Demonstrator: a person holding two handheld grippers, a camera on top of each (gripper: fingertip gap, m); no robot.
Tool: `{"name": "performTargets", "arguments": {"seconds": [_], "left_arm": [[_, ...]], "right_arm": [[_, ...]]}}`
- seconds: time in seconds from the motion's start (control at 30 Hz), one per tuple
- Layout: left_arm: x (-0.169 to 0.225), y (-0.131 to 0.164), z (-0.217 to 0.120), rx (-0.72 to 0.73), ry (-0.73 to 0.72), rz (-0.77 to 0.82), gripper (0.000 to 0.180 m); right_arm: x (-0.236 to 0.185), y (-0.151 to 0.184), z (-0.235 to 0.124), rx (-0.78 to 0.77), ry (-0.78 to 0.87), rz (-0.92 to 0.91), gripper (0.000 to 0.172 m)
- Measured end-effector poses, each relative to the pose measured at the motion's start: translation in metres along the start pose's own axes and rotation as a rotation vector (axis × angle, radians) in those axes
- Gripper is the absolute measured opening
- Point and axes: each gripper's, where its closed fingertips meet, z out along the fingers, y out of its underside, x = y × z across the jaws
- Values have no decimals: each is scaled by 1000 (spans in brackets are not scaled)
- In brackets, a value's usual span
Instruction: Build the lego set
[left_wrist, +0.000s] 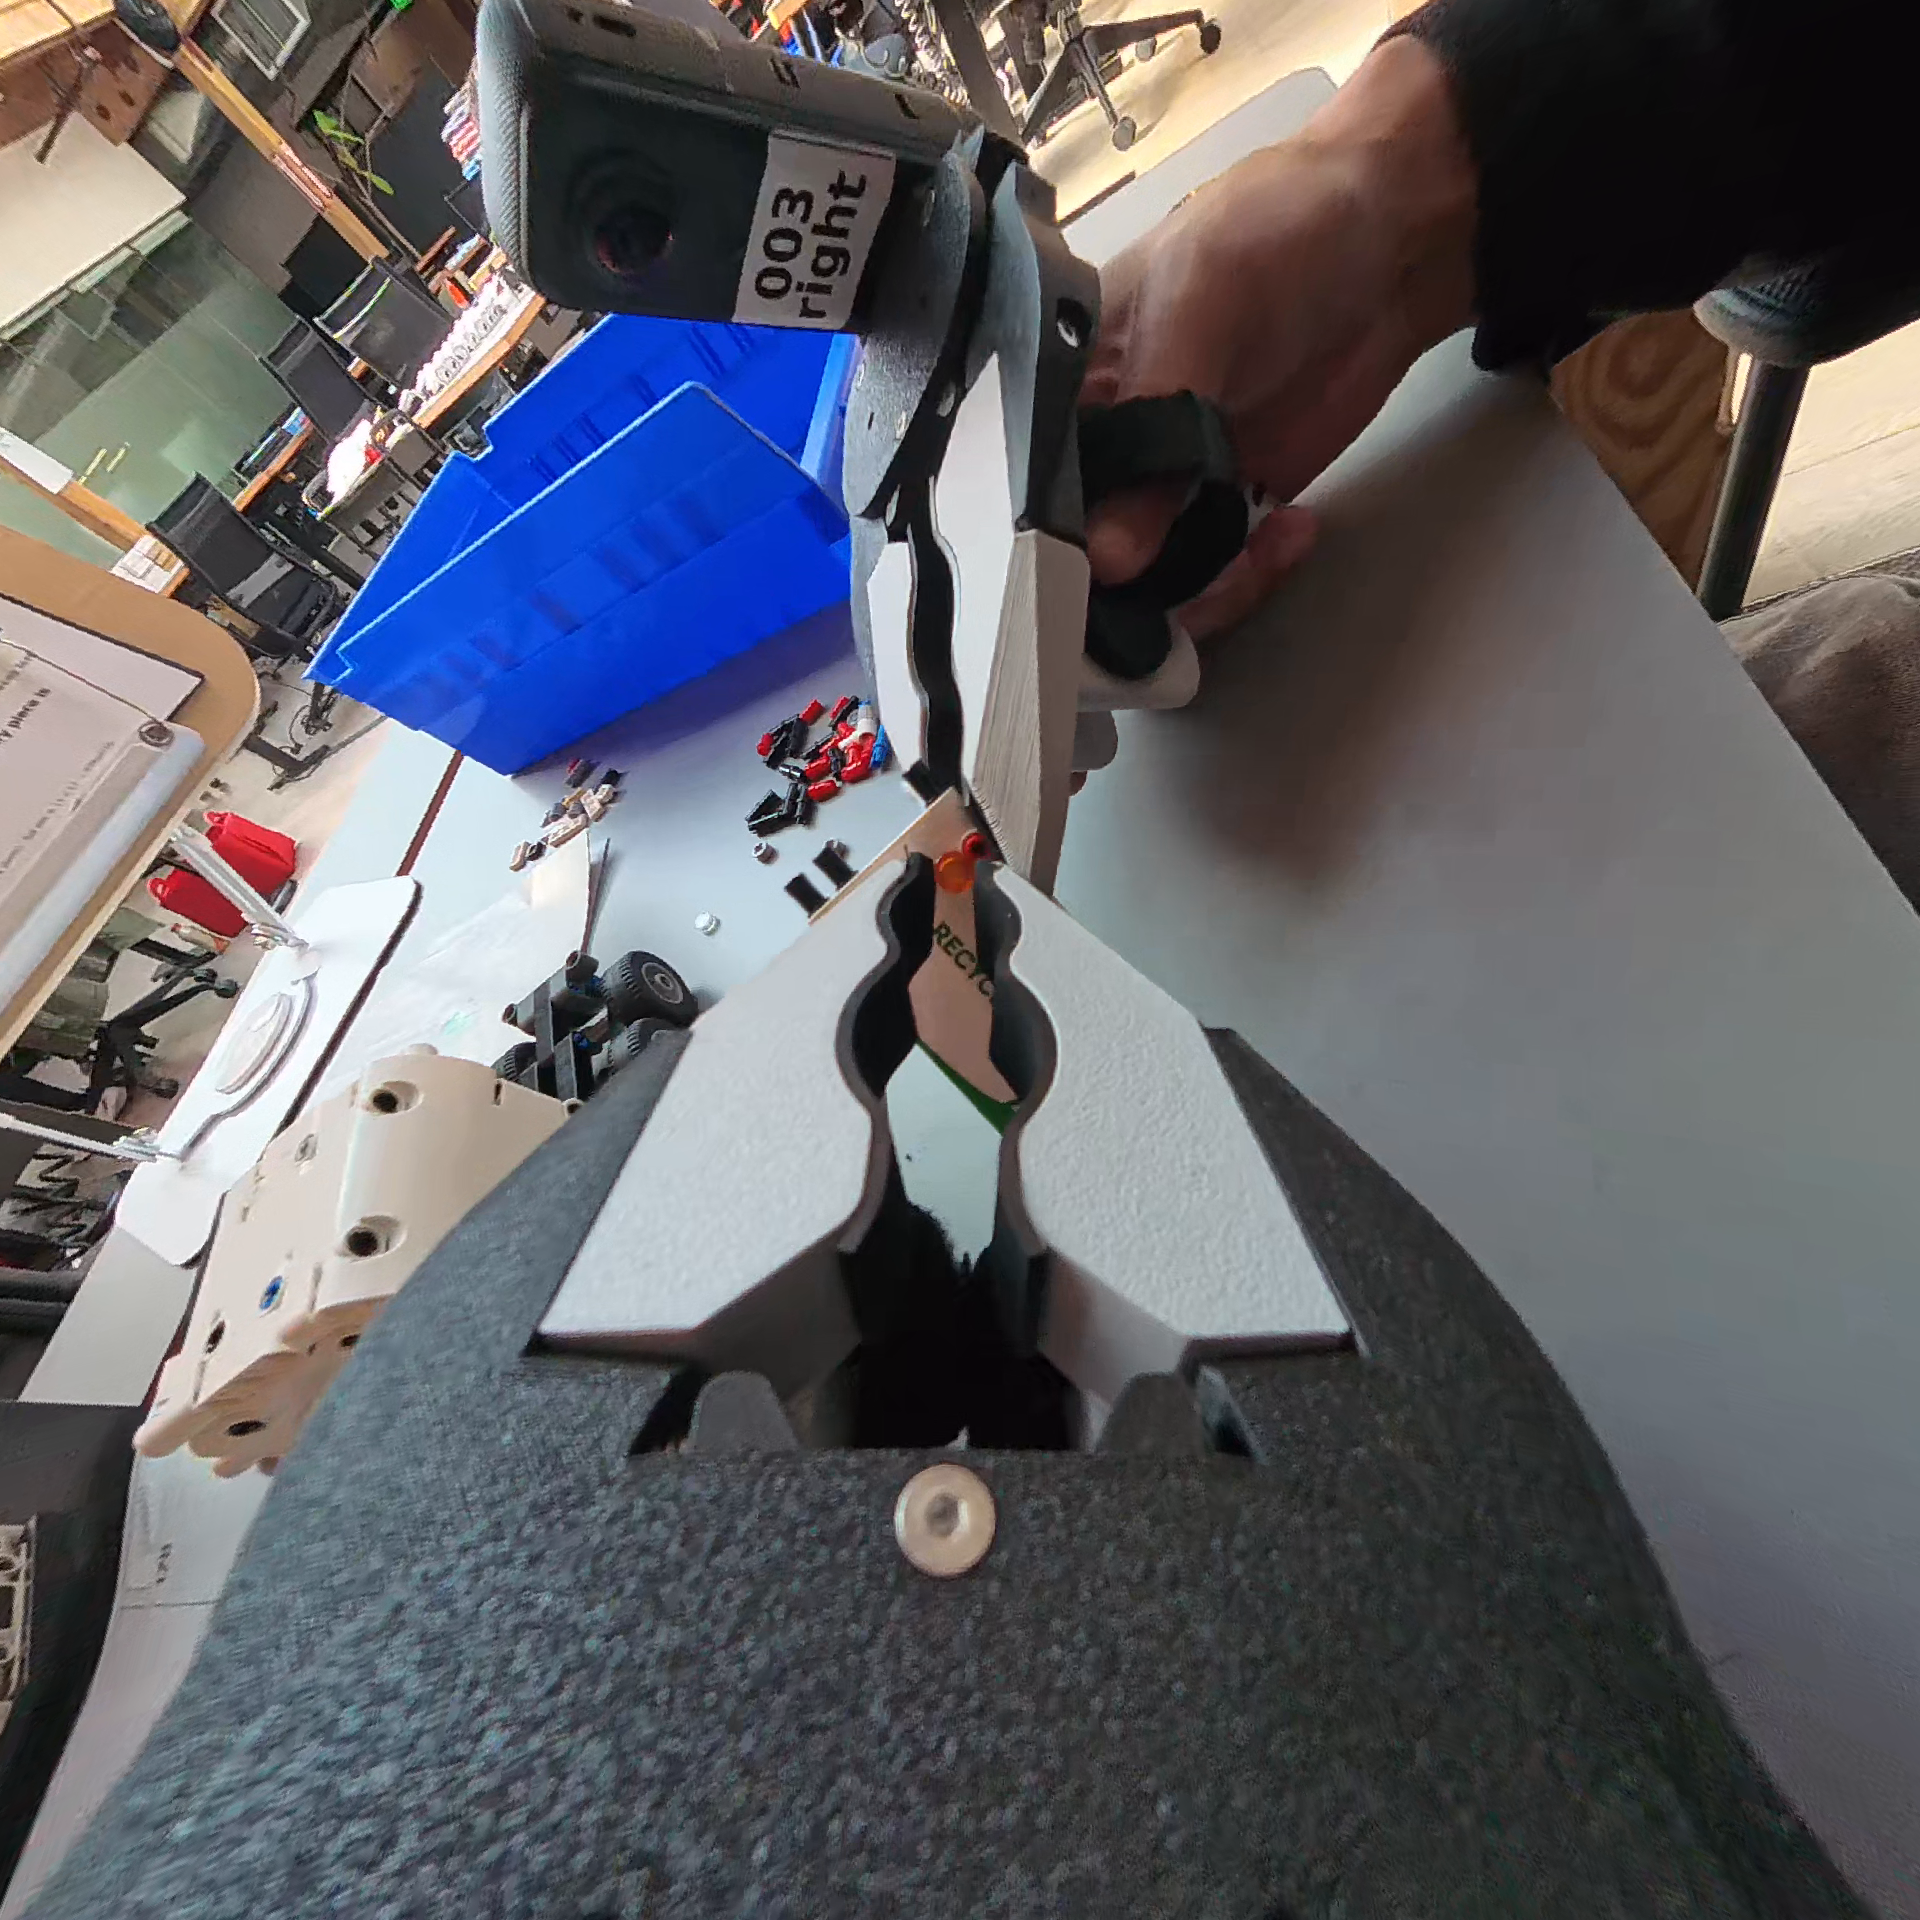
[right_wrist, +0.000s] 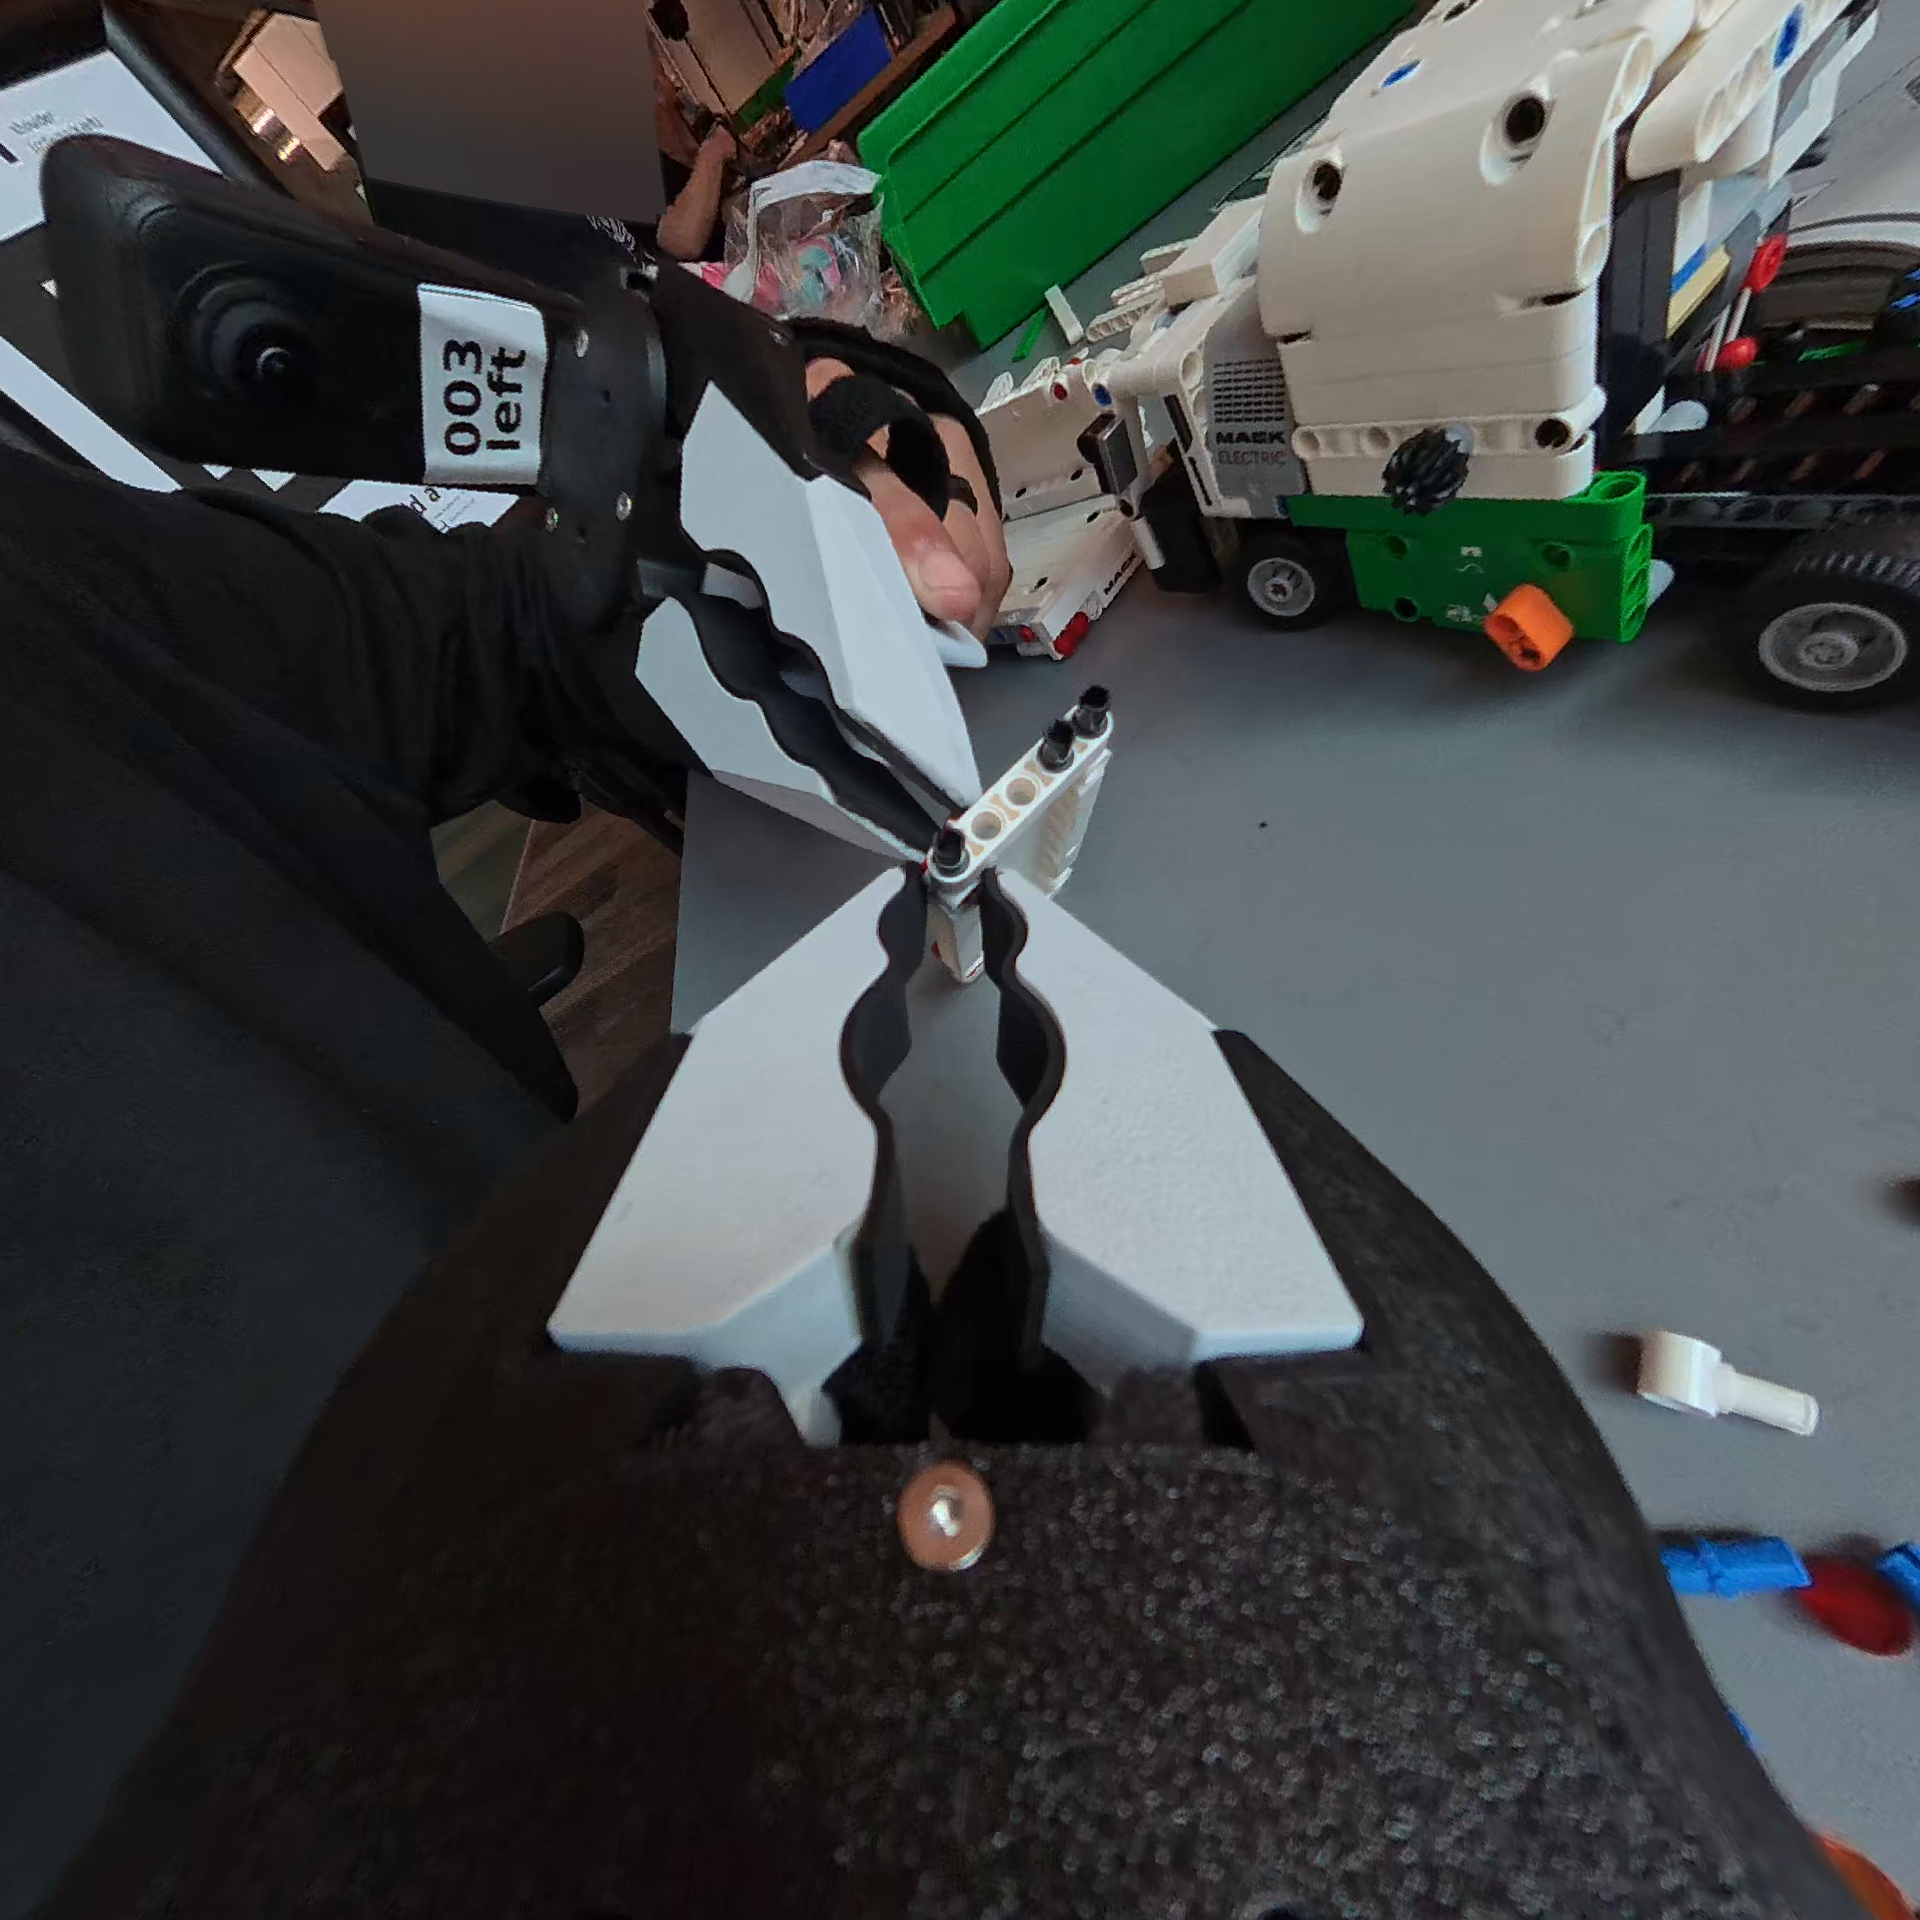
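My right gripper (right_wrist: 961, 899) is shut on the lower end of a white beam panel (right_wrist: 1039, 795) that carries black pins (right_wrist: 1089, 712), and holds it above the grey table (right_wrist: 1455, 987). My left gripper (left_wrist: 951, 883) meets the same panel at that end. Its tips are shut on a small orange round piece (left_wrist: 954, 871) that sits beside a red one (left_wrist: 975, 844) on the panel's edge. The panel's face with a green stripe (left_wrist: 956, 997) shows through the left jaws. In the left wrist view the right gripper (left_wrist: 971, 821) comes down from above. In the right wrist view the left gripper (right_wrist: 935, 831) comes in from the upper left.
Blue bins (left_wrist: 623, 582), a heap of small red and black pieces (left_wrist: 821, 748) and a black wheeled frame (left_wrist: 613, 997) lie behind. A white and green toy truck (right_wrist: 1455, 364), green bins (right_wrist: 1091, 135), a white connector (right_wrist: 1714, 1387) and blue and red pieces (right_wrist: 1766, 1569) lie to the right. The tips of both grippers are at nearly the same place.
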Motion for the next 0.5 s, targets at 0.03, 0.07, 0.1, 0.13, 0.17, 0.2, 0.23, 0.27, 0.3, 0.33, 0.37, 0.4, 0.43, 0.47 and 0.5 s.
{"name": "performTargets", "arguments": {"seconds": [0.03,0.07,0.1,0.13,0.17,0.2,0.23,0.27,0.3,0.33,0.37,0.4,0.43,0.47,0.5], "left_arm": [[1,0,0,4,7,4,6],[2,-1,-1,11,10,12,6],[2,-1,-1,15,13,19,6],[2,-1,-1,17,17,19,6],[3,-1,-1,23,22,11,6],[3,-3,-2,33,29,-4,6],[3,-4,-2,42,36,-20,6],[3,-4,-2,44,40,-29,6],[4,-3,-1,41,41,-30,6],[4,-2,-1,37,39,-26,6],[5,-2,0,35,39,-24,6],[5,-2,0,35,41,-24,6],[5,-2,0,35,40,-23,6],[5,-1,0,32,35,-16,6],[5,-1,0,25,28,-3,6]], "right_arm": [[0,1,0,-6,-4,-2,8],[-2,1,0,-9,-15,-1,8],[-2,1,0,-7,-26,-3,8],[-2,2,1,-5,-30,1,8],[-3,1,1,-3,-40,9,8],[-4,1,1,5,-53,19,9],[-7,0,0,9,-73,29,11],[-8,0,0,15,-92,40,15],[-10,-2,0,24,-105,57,22],[-10,-2,0,27,-116,75,25],[-10,-2,0,23,-124,89,26],[-10,-2,-1,23,-129,95,26],[-11,-3,-1,29,-132,98,27],[-11,-3,-2,35,-140,104,28],[-12,-4,-3,40,-153,121,28]]}}
